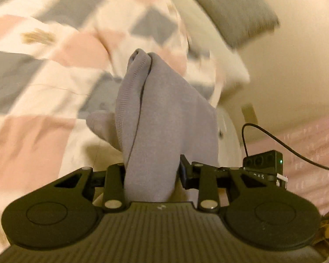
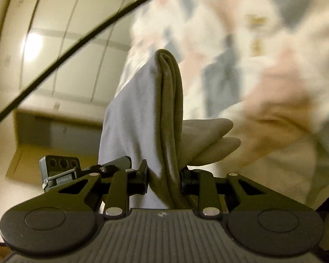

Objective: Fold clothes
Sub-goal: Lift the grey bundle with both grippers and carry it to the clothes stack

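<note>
The left hand-held gripper [image 1: 152, 171] is clamped on a bunched edge of a soft grey knit garment [image 1: 155, 114]. The fabric fills the gap between the jaws and runs straight forward from them, ending in a rolled fold at its far tip. A short lobe of the same cloth hangs off to the left of the main band.

The right hand-held gripper [image 2: 164, 176] is likewise clamped on cloth, here several stacked layers of the garment [image 2: 164, 109]. The layers stand edge-on ahead of the jaws, with a pale face to the left and two rounded flaps projecting to the right.

In each wrist view the long axis of the gripped fabric lies along the gripper's forward line, not across it. Each gripper therefore holds its own end directly, and neither is nearer than the other.

Beyond and below the left gripper lies a bed covered by a quilt patterned in pink, grey and white patches [image 1: 43, 65], blurred by motion. The garment appears to hang above the bed, held only at the jaws.

Judgement: the grip fits either carrying two ends together for a fold or lifting the garment to spread it. The pictures do not settle which.
</note>
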### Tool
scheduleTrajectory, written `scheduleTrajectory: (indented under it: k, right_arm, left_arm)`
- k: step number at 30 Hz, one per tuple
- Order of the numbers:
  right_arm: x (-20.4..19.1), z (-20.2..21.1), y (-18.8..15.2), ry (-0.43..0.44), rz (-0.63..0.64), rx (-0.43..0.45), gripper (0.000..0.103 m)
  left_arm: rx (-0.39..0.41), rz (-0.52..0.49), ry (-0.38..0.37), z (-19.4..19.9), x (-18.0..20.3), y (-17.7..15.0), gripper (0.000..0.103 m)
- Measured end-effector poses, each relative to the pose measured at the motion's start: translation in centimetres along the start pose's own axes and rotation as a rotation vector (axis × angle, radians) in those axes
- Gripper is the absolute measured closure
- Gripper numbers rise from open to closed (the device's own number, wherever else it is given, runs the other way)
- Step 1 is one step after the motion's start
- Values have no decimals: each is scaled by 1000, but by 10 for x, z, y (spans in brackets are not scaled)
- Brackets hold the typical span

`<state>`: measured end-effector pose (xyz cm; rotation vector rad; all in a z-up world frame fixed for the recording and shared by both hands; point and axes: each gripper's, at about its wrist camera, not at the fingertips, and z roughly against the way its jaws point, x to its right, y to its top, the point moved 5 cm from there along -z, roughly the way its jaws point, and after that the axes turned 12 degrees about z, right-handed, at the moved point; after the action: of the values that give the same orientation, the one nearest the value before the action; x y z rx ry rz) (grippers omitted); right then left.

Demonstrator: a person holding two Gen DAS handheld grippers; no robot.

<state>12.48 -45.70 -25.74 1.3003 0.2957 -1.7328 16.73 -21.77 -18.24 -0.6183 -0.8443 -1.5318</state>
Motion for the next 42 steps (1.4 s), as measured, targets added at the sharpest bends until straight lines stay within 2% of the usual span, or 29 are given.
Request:
scheduleTrajectory:
  k: [3,4,9,14,19,24,30,34,42]
  right_arm:
    - [-43,2,-2,68,85,-95,77]
    - [-54,6,-13,88,108,-121,77]
    - [-125,-24,-39,183,220,-296,77]
    - [-198,-63,-83,292,315,-446,77]
    - [-278,-109,-161,369,393,-574,77]
    - [-353,-173,-261,422,416,-654,77]
    - [-433,-247,-370,472,375,-687,77]
    - [-481,-296,-418,471,367,-728,77]
    - [-563,-374,-452,523,478,-793,77]
  left_arm:
    - [156,87,16,55,6,-25,75]
    - [202,114,24,72,6,-32,75]
    - [409,210,65,164,-1,-86,75]
    - [581,282,99,269,-27,-147,75]
    - [710,359,142,373,-67,-209,75]
    - [753,385,199,482,-119,-254,75]
    - [771,409,260,595,-174,-282,75]
    - [819,425,273,651,-202,-290,75]
    - [981,476,280,727,-250,-295,75]
